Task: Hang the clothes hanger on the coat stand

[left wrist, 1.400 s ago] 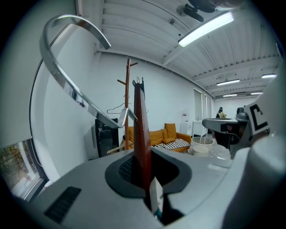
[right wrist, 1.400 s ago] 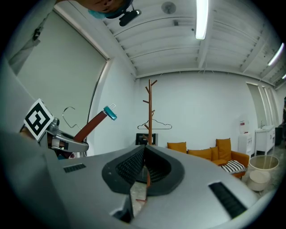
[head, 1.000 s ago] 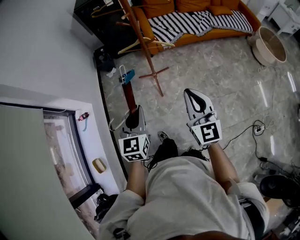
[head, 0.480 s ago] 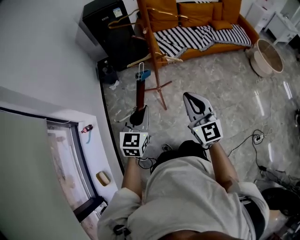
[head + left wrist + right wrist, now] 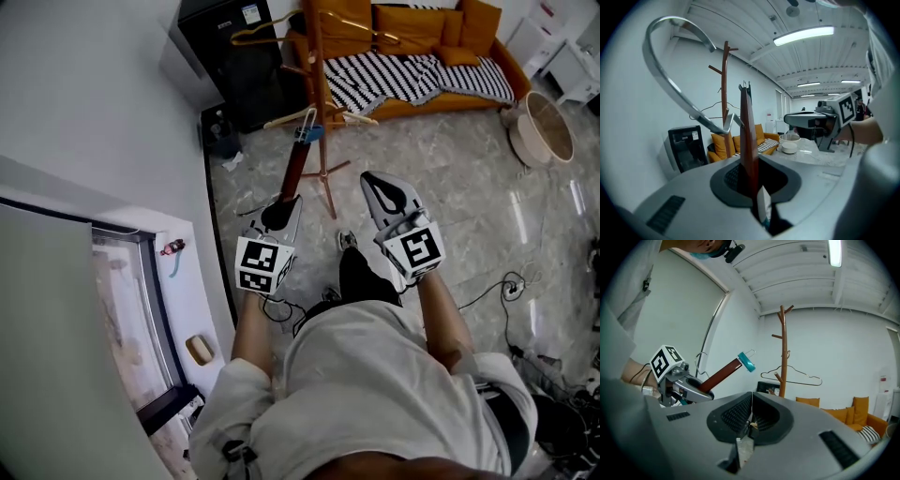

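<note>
A dark red-brown wooden clothes hanger [image 5: 292,173] with a blue clip [image 5: 307,134] at its far end sticks out of my left gripper [image 5: 279,208], which is shut on its lower end. In the left gripper view the hanger's bar [image 5: 748,136] rises between the jaws and its metal hook [image 5: 679,93] curves up to the left. The wooden coat stand [image 5: 319,84] stands just ahead, carrying wire and wooden hangers. My right gripper [image 5: 380,183] is shut and empty, level with the left. From the right gripper view the hanger [image 5: 723,372] points toward the coat stand [image 5: 783,352].
A black mini fridge [image 5: 239,56] stands against the wall left of the stand. Behind it is an orange sofa [image 5: 412,47] with a striped throw. A round basket [image 5: 544,131] sits at the right. A cable and socket [image 5: 511,286] lie on the floor.
The person has walked toward the coat stand, which now sits closer. Both grippers have moved forward with it, the hanger still held in the left.
</note>
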{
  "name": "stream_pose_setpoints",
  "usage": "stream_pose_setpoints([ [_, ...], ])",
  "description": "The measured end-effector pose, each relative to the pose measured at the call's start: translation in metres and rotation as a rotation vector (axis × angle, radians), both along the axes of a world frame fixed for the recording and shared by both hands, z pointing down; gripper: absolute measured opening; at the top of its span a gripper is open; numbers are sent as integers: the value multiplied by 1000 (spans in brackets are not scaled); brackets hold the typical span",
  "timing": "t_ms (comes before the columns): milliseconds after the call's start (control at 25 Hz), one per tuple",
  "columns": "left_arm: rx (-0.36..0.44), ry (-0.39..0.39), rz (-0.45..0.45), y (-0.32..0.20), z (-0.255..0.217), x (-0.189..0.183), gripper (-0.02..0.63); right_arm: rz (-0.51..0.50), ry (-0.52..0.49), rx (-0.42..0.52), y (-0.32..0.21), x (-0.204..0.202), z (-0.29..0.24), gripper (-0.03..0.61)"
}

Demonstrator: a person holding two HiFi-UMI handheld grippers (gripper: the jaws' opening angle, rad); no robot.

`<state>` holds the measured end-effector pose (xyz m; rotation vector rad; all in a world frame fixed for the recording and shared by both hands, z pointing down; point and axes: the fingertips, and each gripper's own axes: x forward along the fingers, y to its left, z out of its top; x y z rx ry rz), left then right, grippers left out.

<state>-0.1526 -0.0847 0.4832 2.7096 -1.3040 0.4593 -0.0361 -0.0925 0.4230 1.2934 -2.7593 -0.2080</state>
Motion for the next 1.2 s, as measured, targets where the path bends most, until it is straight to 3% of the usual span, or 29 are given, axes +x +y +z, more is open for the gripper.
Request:
stream_pose_setpoints([
  [280,-27,-98,162,-32,3,2,46,-236,-27,-68,-45,-4,-15,17],
  [360,-45,-124,223,-39,2,4,46,-334,-34,-113,-56,3,-19,196],
  [440,-61,-150,290,-45,0,6,46,-410,-50,-144,-70,11,-27,218],
  [720,-69,-261,450,-67,1,12,46,-601,-81,-211,-102,4,-38,233],
  [880,-73,-303,499,-78,3,24,46,-624,-128,-226,-114,-1,-39,235],
  [1080,-87,-333,560,-82,13,40,46,-635,-108,-223,-119,-5,-33,232],
  [1200,-99,-326,567,-85,16,45,46,-653,-88,-209,-117,-4,-31,132],
])
